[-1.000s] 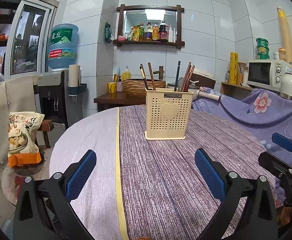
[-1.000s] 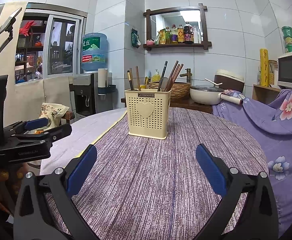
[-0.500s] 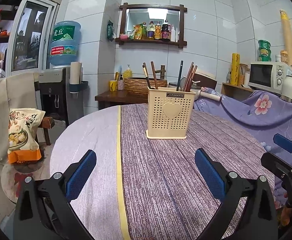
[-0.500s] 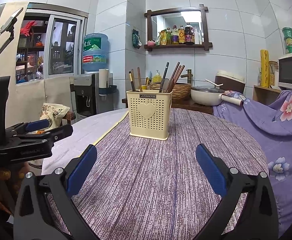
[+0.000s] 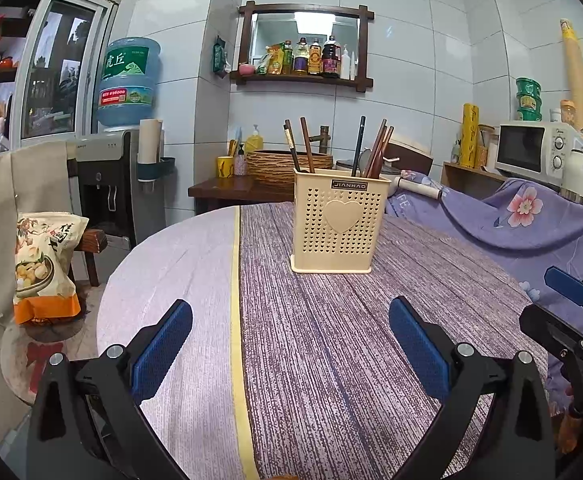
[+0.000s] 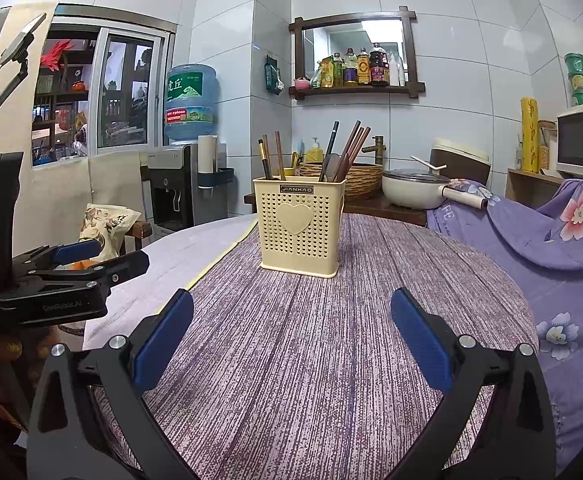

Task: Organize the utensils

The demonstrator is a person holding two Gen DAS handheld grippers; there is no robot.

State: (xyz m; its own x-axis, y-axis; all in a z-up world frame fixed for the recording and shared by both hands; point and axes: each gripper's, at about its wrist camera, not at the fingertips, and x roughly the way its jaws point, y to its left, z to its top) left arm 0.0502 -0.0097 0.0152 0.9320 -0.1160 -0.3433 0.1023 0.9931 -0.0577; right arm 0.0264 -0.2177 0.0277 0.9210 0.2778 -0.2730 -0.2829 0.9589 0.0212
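A cream perforated utensil holder with a heart on its front stands upright on the round table. Several dark chopsticks and a spoon stick out of its top. My left gripper is open and empty, well short of the holder. Over the purple cloth my right gripper hovers open, also empty, with the holder ahead between its fingers. Each gripper shows at the edge of the other's view: the right one at the far right, the left one at the far left.
The table carries a purple striped cloth with a yellow edge. A flowered purple cover lies to the right. Behind are a pot, a woven basket, a water dispenser and a microwave. A snack bag stands at left.
Both grippers stay open. The holder has shifted slightly right and up in both views, so both cameras have drifted a little; the table's contents have not moved.
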